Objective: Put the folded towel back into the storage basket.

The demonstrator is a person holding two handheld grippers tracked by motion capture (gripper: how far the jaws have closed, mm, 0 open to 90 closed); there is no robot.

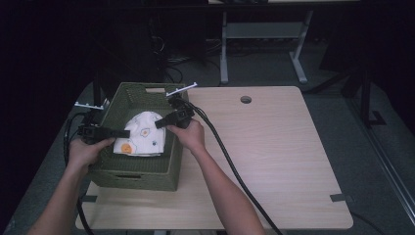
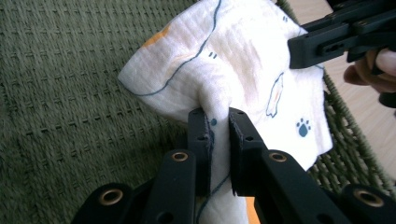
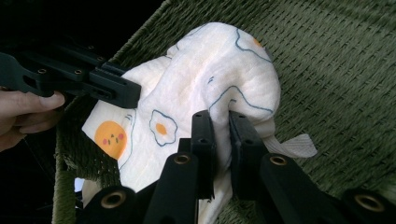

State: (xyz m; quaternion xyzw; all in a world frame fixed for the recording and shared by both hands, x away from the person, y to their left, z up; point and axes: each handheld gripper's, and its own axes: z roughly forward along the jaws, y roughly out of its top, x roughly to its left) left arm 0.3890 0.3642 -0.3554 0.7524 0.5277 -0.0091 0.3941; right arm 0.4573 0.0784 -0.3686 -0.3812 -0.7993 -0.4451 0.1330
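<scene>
A white cloth (image 1: 142,134) printed with fried eggs and paw marks lies bunched inside a green woven basket (image 1: 128,171) at the table's left. My left gripper (image 1: 126,133) reaches in from the left and is shut on a fold of the cloth (image 2: 243,60), pinched between its jaws (image 2: 218,116). My right gripper (image 1: 159,123) comes in from the right and is shut on another fold of the cloth (image 3: 210,70), its tips (image 3: 220,119) buried in the fabric. A small white tag (image 3: 294,145) sticks out beside the right jaw.
The basket stands on a light wooden table (image 1: 274,156) with a round cable hole (image 1: 245,99) near the back edge. Black cables (image 1: 230,161) trail from both grippers across the table. Desk legs (image 1: 224,49) and dark floor lie behind.
</scene>
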